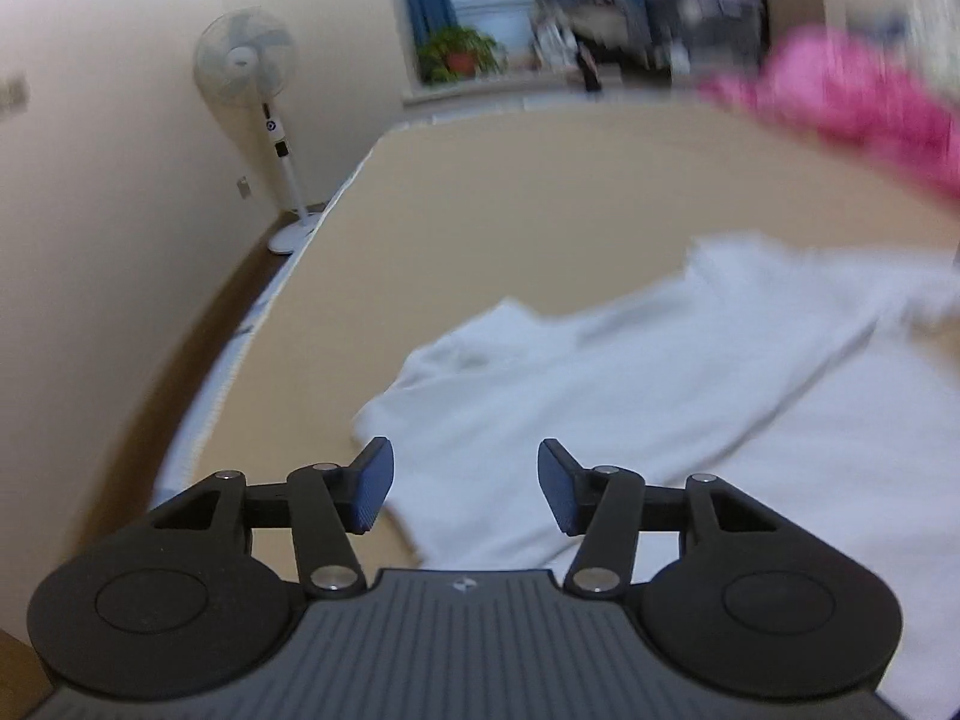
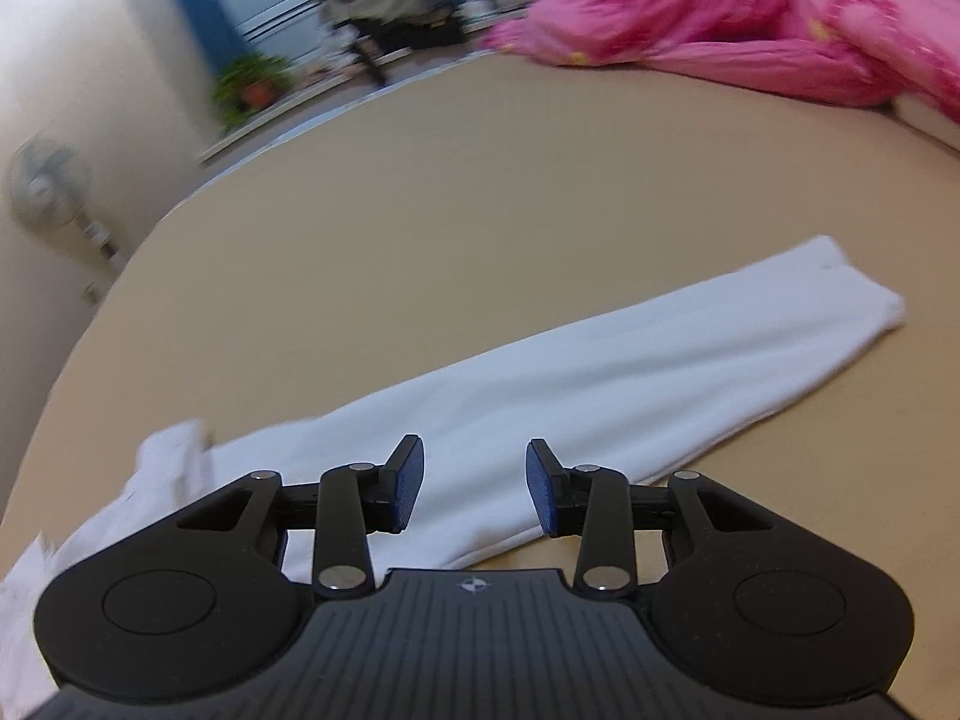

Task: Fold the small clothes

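A white garment (image 1: 630, 384) lies flat on the tan bed (image 1: 492, 210), partly folded, with a sleeve or corner sticking out at its far left. My left gripper (image 1: 465, 483) hovers over the garment's near left edge, open, with nothing between its blue pads. In the right wrist view the same white garment (image 2: 600, 372) shows as a long folded strip running from lower left to upper right. My right gripper (image 2: 474, 489) is open just above the strip's near end, with cloth seen below the gap and no pad pressing on it.
A pink quilt (image 2: 720, 18) is bunched at the far right of the bed. A white standing fan (image 1: 252, 78) stands by the wall at left, beyond the bed's left edge (image 1: 282, 294). A potted plant (image 1: 459, 54) and clutter sit by the window at the back.
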`<state>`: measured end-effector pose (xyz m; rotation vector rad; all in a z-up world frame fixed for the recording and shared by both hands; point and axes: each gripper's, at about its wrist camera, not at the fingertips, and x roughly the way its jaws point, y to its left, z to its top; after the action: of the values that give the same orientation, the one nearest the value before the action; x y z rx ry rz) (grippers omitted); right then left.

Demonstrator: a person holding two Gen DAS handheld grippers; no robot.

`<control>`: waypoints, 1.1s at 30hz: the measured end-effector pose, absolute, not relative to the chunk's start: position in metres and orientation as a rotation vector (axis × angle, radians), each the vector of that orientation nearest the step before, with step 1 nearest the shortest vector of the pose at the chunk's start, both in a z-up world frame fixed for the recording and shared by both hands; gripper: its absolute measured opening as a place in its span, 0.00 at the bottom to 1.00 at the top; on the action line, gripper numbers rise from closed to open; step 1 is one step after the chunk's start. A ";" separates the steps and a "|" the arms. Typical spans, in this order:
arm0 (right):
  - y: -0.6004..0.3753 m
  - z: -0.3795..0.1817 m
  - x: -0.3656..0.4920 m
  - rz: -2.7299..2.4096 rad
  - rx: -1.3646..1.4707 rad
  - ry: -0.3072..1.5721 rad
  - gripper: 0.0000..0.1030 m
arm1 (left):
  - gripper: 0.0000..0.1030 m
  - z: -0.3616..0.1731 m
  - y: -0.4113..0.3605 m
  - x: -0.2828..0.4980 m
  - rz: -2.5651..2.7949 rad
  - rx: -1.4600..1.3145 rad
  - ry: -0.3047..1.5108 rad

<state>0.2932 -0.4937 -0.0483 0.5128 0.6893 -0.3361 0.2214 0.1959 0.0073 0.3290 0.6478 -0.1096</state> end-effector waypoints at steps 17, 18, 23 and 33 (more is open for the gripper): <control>-0.625 -0.133 0.277 -0.647 0.754 0.588 0.37 | 0.57 0.009 0.199 0.241 -0.096 0.170 0.634; -0.629 -0.136 0.278 -0.632 0.771 0.568 0.36 | 0.57 0.009 0.199 0.240 -0.098 0.171 0.635; -0.641 -0.148 0.274 -0.636 0.875 0.479 0.03 | 0.57 0.008 0.204 0.240 -0.084 0.169 0.629; -0.440 -0.013 0.326 -0.197 0.348 0.230 0.03 | 0.57 0.016 0.241 0.242 0.029 0.034 0.656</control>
<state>0.3262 -0.4405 -0.0133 0.3480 0.2295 -0.1967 0.2419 0.2413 0.0160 0.0344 0.6560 0.0292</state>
